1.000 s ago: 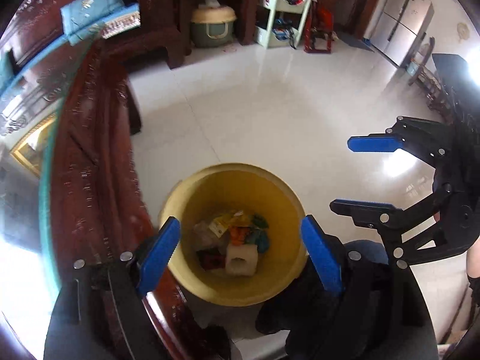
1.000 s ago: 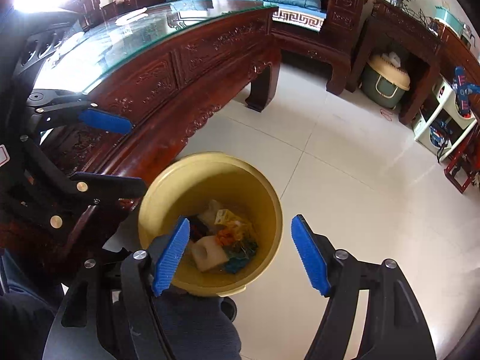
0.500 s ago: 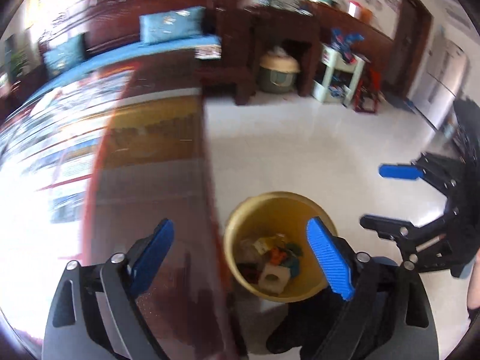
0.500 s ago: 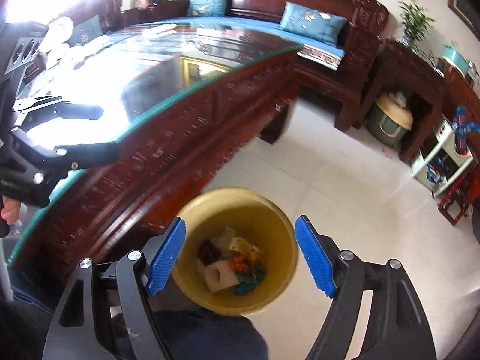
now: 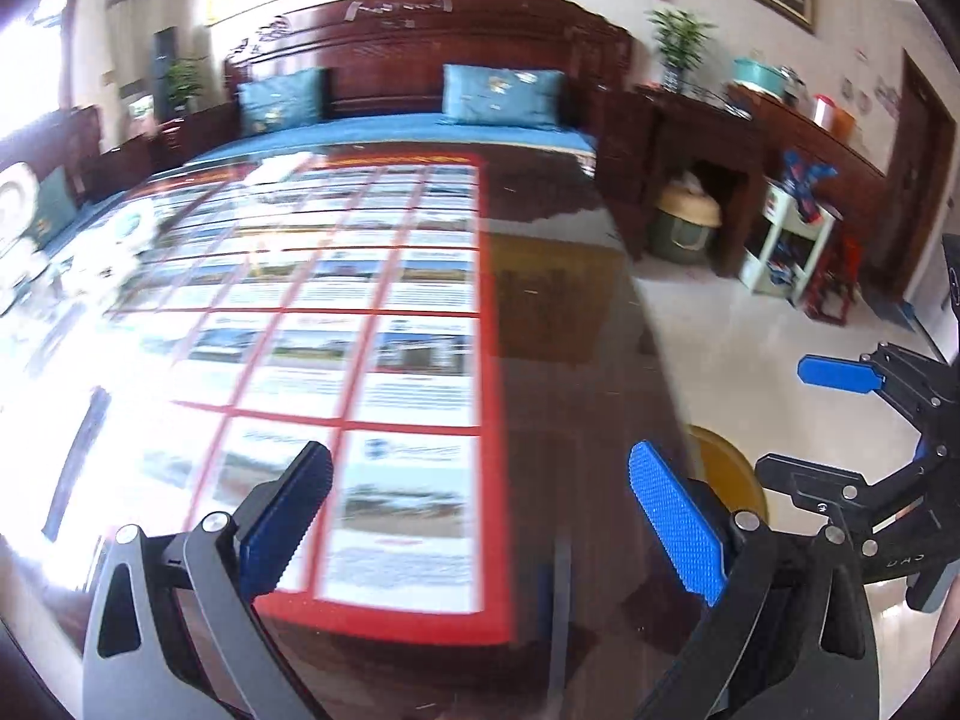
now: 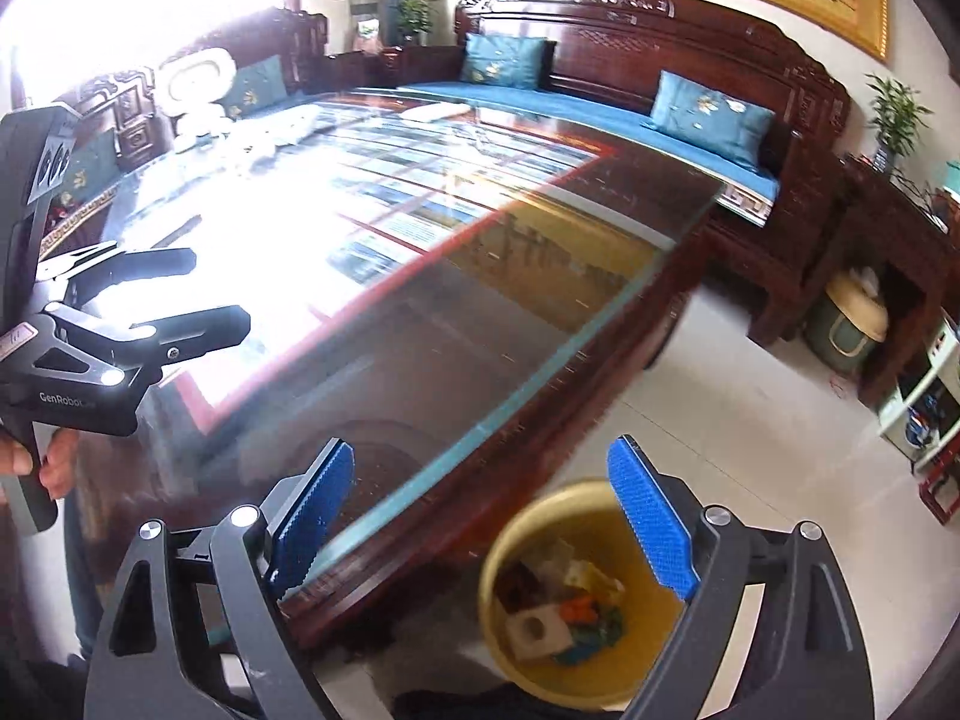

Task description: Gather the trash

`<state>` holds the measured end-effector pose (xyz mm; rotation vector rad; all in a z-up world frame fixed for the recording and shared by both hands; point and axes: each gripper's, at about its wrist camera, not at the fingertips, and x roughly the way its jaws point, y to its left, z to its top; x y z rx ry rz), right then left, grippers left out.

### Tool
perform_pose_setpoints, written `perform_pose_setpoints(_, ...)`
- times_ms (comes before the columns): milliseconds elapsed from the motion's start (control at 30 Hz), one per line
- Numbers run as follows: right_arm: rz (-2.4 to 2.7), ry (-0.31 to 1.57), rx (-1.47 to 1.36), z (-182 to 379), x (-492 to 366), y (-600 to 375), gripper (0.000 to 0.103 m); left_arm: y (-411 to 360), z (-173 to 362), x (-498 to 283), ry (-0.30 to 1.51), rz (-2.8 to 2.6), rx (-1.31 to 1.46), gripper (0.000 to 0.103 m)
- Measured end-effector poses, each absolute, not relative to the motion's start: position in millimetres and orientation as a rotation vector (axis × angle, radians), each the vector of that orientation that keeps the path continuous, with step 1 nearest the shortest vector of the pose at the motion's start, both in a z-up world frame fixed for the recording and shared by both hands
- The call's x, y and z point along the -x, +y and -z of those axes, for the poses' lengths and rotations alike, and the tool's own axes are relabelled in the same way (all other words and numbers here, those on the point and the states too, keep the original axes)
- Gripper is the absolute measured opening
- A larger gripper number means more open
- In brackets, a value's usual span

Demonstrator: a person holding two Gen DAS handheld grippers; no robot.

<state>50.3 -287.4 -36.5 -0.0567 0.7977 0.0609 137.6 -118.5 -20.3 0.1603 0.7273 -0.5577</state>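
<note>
A yellow bin (image 6: 651, 654) stands on the floor by the table's corner, holding mixed trash (image 6: 564, 612) with a white block among it. In the left wrist view only the bin's rim (image 5: 729, 468) shows past the table edge. My right gripper (image 6: 480, 522) hangs over the table corner and the bin; its jaws are opening with nothing between them. My left gripper (image 5: 480, 516) is over the glass tabletop (image 5: 540, 360), its jaws also opening and empty. The other gripper appears in each view: the right gripper (image 5: 822, 426) and the left gripper (image 6: 174, 294), held by a hand (image 6: 42, 462).
A red-bordered printed sheet (image 5: 372, 324) lies under the glass. White items (image 6: 240, 132) sit at the table's far end in glare. A dark wood sofa (image 6: 660, 96) with blue cushions runs behind. A pet carrier (image 6: 852, 324) and white shelf (image 5: 780, 246) stand across the tiled floor (image 6: 750, 420).
Both grippers rose and swung from above the bin toward the tabletop. The bin slid to the lower right of both views. Both pairs of jaws spread wider.
</note>
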Motion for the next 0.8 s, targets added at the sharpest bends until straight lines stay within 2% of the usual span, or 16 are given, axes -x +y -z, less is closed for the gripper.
perform_pose_setpoints(333,-0.098,0.696,0.009,21.6,-77.3,-228.6,0.093,-34.5,9.3,-145.1,0.678,0.384,-0.052,0.099)
perform_pose_setpoints(800,-0.104,0.626,-0.043,10.1,-100.9,-184.5,0.094,0.5,-2.0,-145.2,0.61,0.221,-0.069,0.099)
